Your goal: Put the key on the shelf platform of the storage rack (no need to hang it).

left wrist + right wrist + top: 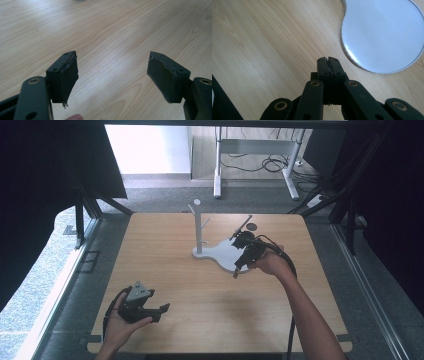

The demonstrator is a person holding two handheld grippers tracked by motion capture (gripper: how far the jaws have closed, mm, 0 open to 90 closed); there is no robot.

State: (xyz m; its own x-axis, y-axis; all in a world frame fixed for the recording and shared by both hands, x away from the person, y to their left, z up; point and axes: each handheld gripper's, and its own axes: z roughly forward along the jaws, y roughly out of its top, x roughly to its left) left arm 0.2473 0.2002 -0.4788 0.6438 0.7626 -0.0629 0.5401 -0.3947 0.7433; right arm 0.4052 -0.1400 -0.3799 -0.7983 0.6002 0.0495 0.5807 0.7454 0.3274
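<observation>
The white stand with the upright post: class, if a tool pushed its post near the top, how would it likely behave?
The white stand looks rigid, so it shouldn't flex. Its base is wide and flat, so it probably slides on the smooth wooden table before tipping, though a push high on the tall post could lever it over.

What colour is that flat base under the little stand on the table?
The base is white, with a smooth, rounded outline. It shows best in the right gripper view.

Table (pixel 200 285): stand (pixel 199 227) upright on its flat base (pixel 222 254), right of centre toward the far edge; small disc (pixel 251 226) behind the base, near the far edge; right gripper (pixel 239 270) at the base's near right rim; left gripper (pixel 162 310) near the front left corner, well apart
</observation>
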